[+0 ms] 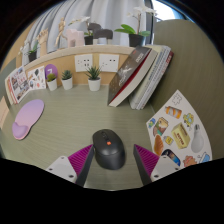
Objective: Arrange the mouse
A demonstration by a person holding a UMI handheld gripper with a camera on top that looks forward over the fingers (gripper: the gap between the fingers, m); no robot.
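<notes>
Grey mouse (109, 148) between open jaws

Greys, pinks and greens on a pale olive desk (60, 135)

The mouse (108, 148) is dark grey with a red-orange spot; the claw (109, 163) fingers carry magenta pads (72, 162). A lilac wrist rest (28, 117) lies beside small green potted plants (93, 79), and a white sheet (178, 130) shows multicoloured pictures.
</notes>
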